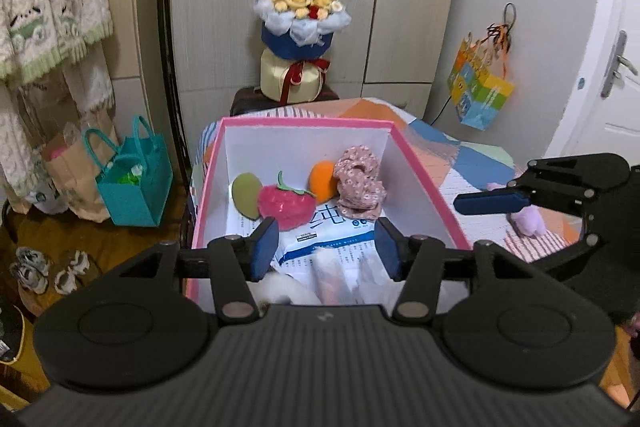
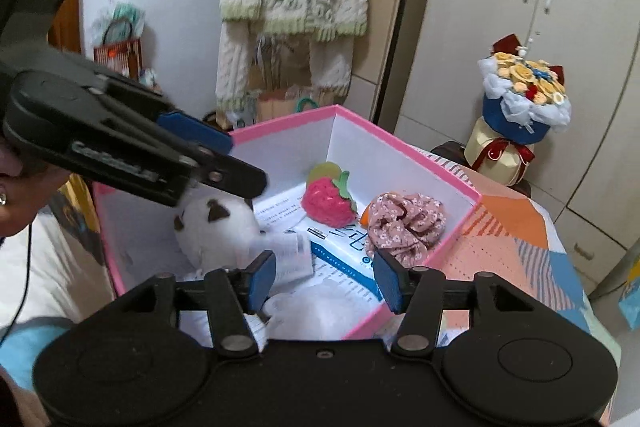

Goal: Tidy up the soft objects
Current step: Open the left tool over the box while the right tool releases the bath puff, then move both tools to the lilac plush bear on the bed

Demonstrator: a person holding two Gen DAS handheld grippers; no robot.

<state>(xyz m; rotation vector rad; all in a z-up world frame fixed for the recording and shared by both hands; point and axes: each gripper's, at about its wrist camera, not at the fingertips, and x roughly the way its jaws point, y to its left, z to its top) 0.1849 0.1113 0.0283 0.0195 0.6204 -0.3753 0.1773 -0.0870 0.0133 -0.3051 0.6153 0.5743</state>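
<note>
**Left wrist view: both tongs apart over the pink box**

Left wrist view looks down into a pink box [image 1: 420, 163] with white inner walls, standing on a bed with a patchwork cover [image 1: 472, 155]. The left tongs [image 1: 326, 247] hang above the near end of the box with their blue pads apart and nothing between them. At the far wall of the box lie, left to right, a green plush [image 1: 247, 195], a pink strawberry [image 1: 285, 206], an orange plush [image 1: 322, 179] and a floral scrunchie [image 1: 359, 187]. A wipes pack [image 1: 320, 239] lies flat on the box floor in front of them, and white soft things fill the near end. The right tongs [image 1: 486, 203] reach in from the right, outside the box, above a purple plush [image 1: 528, 221] lying on the bed.

In the right wrist view the right tongs [image 2: 326, 279] are also apart and empty, over the near right corner of the box [image 2: 400, 143]. A white plush [image 2: 218, 227] with dark patches lies at the left side of the box, under the left tongs [image 2: 224, 163], which cross in from the left. The strawberry [image 2: 328, 203] and scrunchie [image 2: 406, 223] sit towards the far right, with the wipes pack [image 2: 344, 251] just nearer.

Beyond the bed a bouquet [image 1: 298, 27] stands before cupboard doors.
</note>
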